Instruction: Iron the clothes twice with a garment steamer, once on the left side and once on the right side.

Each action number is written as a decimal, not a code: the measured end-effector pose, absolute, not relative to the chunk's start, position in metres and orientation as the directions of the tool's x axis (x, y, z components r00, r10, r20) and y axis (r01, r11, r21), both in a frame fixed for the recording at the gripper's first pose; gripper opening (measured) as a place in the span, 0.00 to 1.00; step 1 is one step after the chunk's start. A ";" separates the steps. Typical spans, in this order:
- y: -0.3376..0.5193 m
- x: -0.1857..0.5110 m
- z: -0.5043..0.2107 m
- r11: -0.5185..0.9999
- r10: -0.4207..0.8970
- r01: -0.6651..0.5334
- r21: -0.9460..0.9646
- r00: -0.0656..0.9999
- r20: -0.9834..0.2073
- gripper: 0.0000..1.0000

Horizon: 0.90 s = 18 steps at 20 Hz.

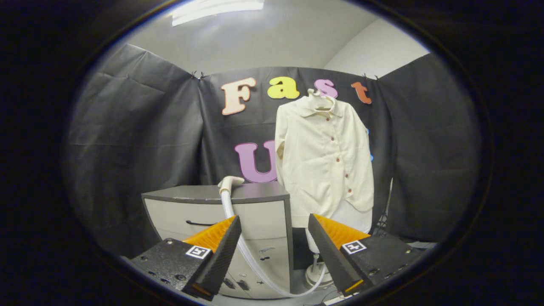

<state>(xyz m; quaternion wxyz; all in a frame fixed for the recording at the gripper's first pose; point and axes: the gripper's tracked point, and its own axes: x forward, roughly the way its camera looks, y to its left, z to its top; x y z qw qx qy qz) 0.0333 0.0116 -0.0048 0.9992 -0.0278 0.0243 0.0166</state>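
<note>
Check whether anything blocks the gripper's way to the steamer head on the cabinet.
Nothing visible does. The gripper is open and holds nothing; the steamer head lies on the grey cabinet top beyond the fingers, with open air between. Its white hose droops down the cabinet front between the fingers toward the steamer base, below the hanging shirt.
</note>
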 end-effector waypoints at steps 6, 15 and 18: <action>0.026 0.051 0.015 0.993 0.082 -0.087 -0.081 0.994 -0.068 0.96; 0.111 0.123 0.076 0.958 0.286 -0.283 0.042 0.942 -0.176 0.96; 0.143 0.158 0.092 0.944 0.331 -0.326 0.057 0.925 -0.189 0.96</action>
